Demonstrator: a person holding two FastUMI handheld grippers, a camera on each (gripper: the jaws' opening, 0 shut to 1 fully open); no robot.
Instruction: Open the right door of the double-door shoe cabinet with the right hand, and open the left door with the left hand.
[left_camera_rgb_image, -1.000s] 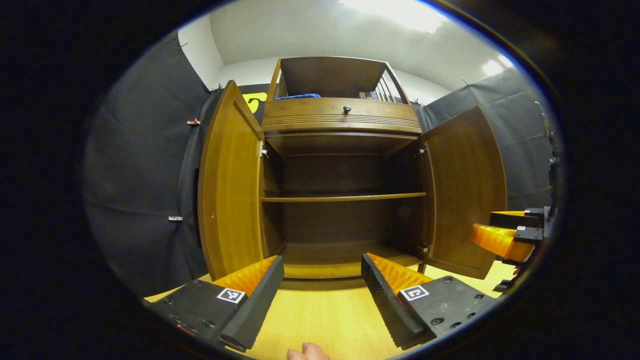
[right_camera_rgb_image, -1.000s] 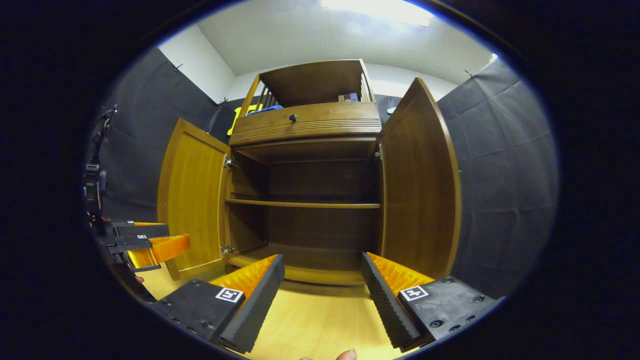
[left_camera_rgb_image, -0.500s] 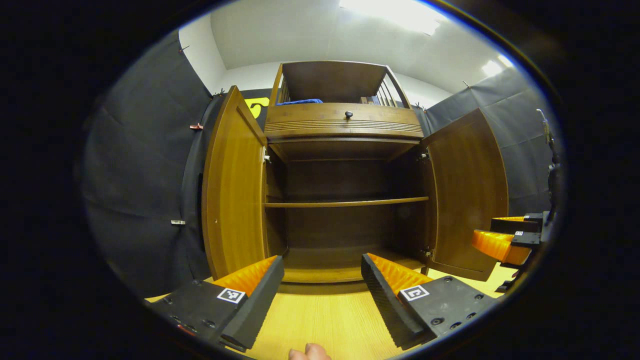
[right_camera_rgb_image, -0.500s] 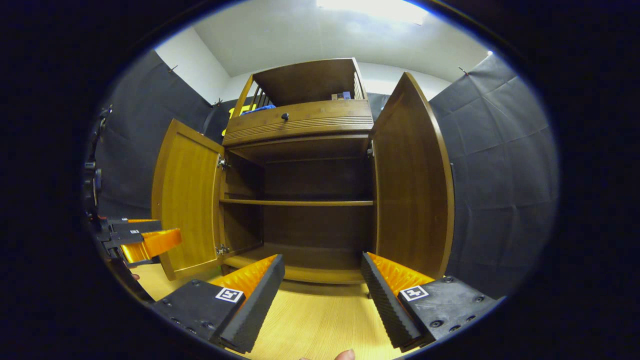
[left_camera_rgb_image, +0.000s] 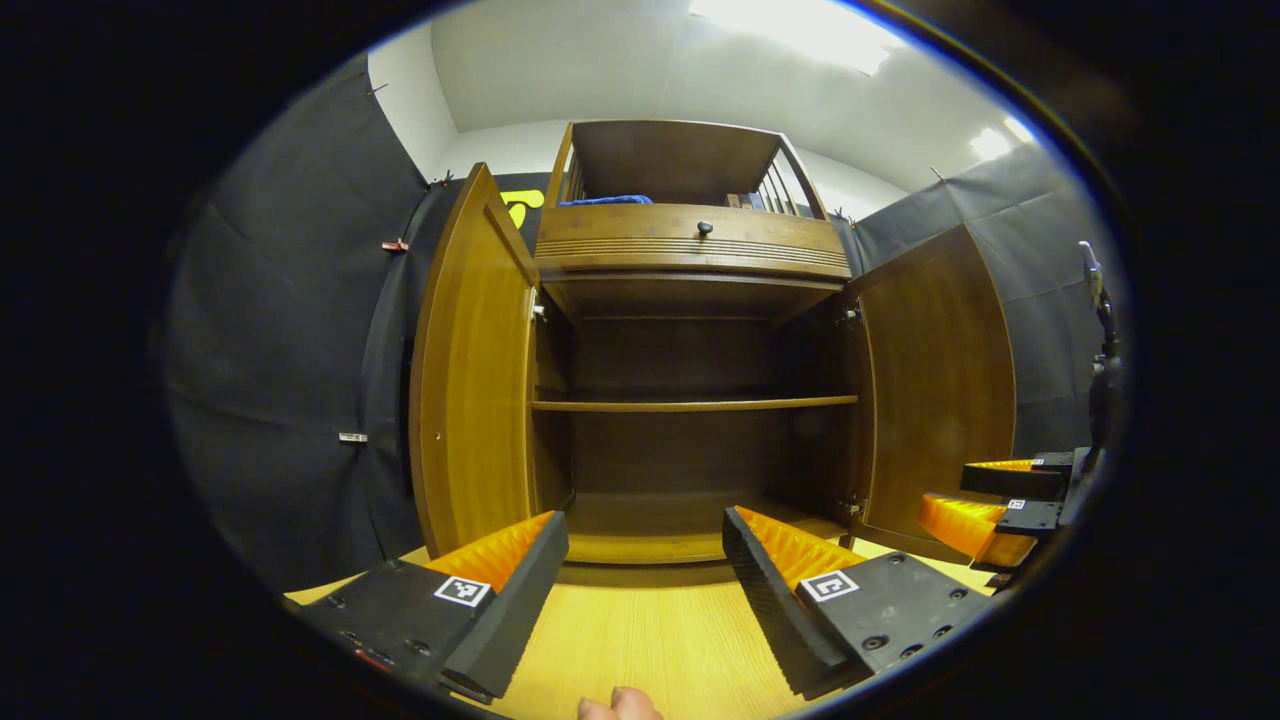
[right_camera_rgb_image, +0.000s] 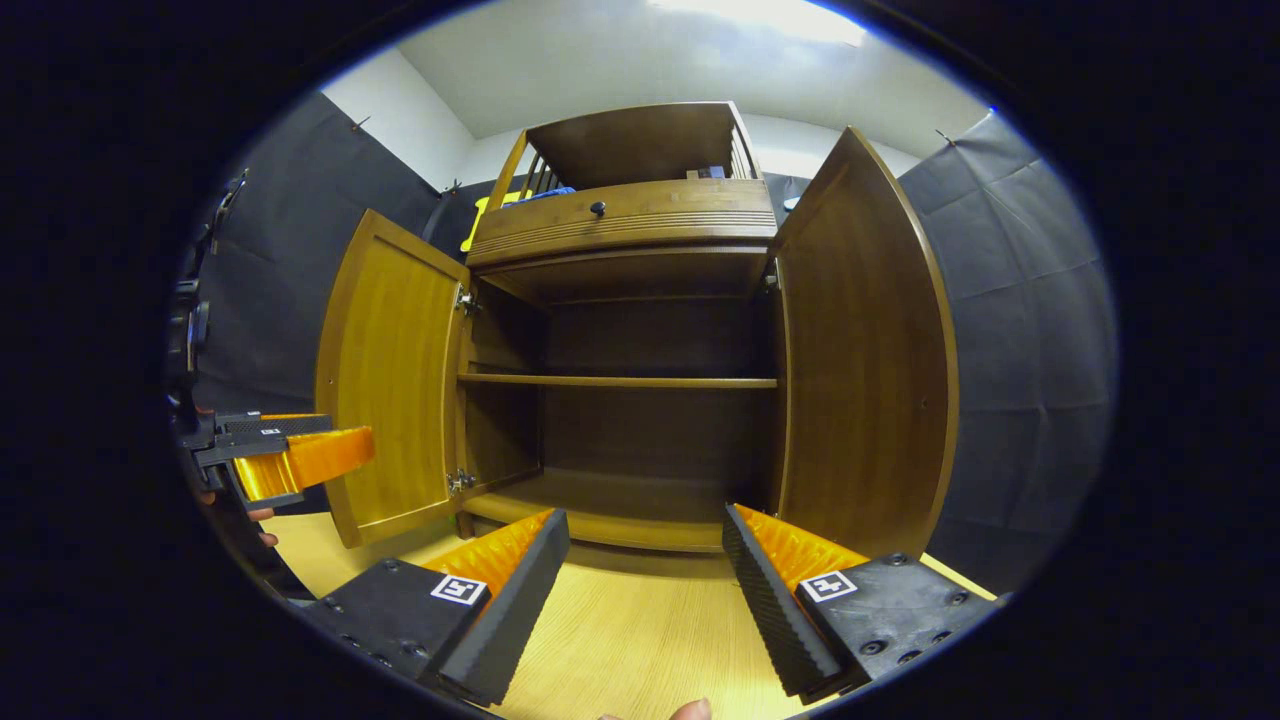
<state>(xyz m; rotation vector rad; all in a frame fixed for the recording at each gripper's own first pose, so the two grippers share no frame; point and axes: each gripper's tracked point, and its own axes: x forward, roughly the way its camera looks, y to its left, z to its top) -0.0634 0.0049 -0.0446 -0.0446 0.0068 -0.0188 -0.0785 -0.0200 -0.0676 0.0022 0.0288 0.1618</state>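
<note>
The wooden shoe cabinet (left_camera_rgb_image: 690, 260) (right_camera_rgb_image: 625, 225) stands ahead with both doors swung wide. Its left door (left_camera_rgb_image: 470, 370) (right_camera_rgb_image: 395, 375) and right door (left_camera_rgb_image: 940, 385) (right_camera_rgb_image: 860, 350) both stand outward, baring one shelf (left_camera_rgb_image: 690, 405) (right_camera_rgb_image: 615, 381) with nothing on it. My left gripper (left_camera_rgb_image: 645, 570) is open, held back from the cabinet over the floor, touching nothing. My right gripper (right_camera_rgb_image: 645, 575) is open too, in front of the right door, nothing between its fingers. In the left gripper view the right gripper (left_camera_rgb_image: 985, 500) appears at the far right; in the right gripper view the left gripper (right_camera_rgb_image: 285, 455) sits at the far left.
A drawer with a small dark knob (left_camera_rgb_image: 704, 228) (right_camera_rgb_image: 597, 208) tops the doors, under an open railed shelf holding a blue item (left_camera_rgb_image: 605, 200). Light wooden floor (left_camera_rgb_image: 640, 640) (right_camera_rgb_image: 640, 640) lies before the cabinet. Black cloth walls stand on both sides. A fingertip (left_camera_rgb_image: 615, 705) shows at the bottom edge.
Both doors stayed open. Both grippers have drawn slightly back from the cabinet and shifted a little; the right gripper has dropped lower in the left gripper view. Neither took hold of anything.
</note>
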